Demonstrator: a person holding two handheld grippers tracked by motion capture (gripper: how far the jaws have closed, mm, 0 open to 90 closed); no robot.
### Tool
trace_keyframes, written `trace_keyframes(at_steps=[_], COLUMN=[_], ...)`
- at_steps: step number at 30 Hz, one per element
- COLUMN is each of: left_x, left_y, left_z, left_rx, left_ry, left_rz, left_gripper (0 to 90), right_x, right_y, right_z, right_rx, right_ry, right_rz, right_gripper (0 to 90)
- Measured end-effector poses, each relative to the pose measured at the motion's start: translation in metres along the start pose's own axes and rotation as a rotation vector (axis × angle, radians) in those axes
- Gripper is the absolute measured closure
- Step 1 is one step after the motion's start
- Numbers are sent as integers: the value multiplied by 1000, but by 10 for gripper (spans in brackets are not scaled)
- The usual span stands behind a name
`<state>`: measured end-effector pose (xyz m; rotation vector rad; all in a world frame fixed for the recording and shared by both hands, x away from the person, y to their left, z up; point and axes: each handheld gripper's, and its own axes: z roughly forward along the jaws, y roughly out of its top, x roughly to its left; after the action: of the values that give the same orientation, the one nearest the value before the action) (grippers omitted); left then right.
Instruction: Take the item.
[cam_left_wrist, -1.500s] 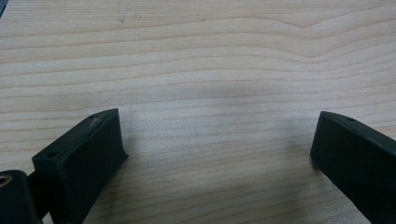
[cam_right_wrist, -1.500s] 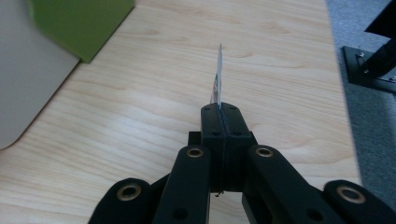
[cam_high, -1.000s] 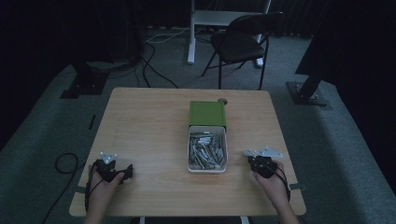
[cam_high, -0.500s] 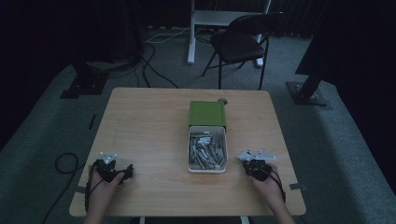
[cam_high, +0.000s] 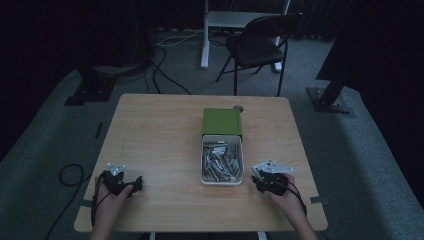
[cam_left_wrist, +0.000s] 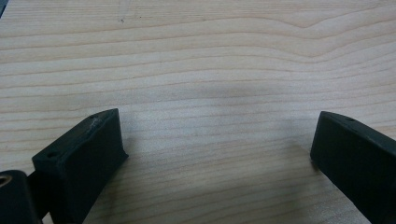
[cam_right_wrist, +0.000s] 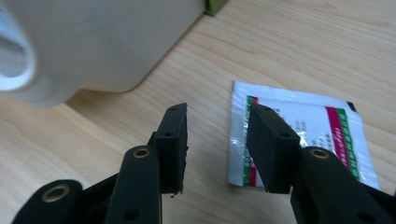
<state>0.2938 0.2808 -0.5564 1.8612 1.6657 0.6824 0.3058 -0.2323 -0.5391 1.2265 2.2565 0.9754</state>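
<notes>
The right gripper (cam_right_wrist: 217, 140), jaws just opened and holding nothing, should be lowered over the sachet's (cam_right_wrist: 299, 135) near edge on the tabletop (cam_right_wrist: 299, 51) before pinching.

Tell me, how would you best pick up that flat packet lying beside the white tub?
Probably by its near left edge. The packet lies flat on the table, so nothing stands up to pinch. The right gripper, whose jaws have just been opening, has one jaw over that edge with nothing between them. Coming in low from the tub side, one jaw could slip under the edge.
</notes>
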Motion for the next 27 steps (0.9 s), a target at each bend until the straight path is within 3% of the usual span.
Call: trace_keyframes(at_steps=[2,6,7,14,21,27], left_x=[0,0,0,0,0,-3], left_y=[0,0,0,0,0,-1], left_z=[0,0,0,0,0,-2], left_rx=[0,0,0,0,0,-5], left_ry=[0,0,0,0,0,1], left_rz=[0,0,0,0,1,19], left_gripper=[33,33,33,33,33,35], right_x=[1,3,5,12,15,19], right_y=[0,0,0,0,-2,-3], right_z=[0,2,3,5,5,4], right_rx=[-9,-7,-8,-28,-46,-53], right_ry=[26,71,97,215,287,316], right_rz=[-8,-20,-32,-44,-65,-91], right_gripper=[515,499,433,318,226,172])
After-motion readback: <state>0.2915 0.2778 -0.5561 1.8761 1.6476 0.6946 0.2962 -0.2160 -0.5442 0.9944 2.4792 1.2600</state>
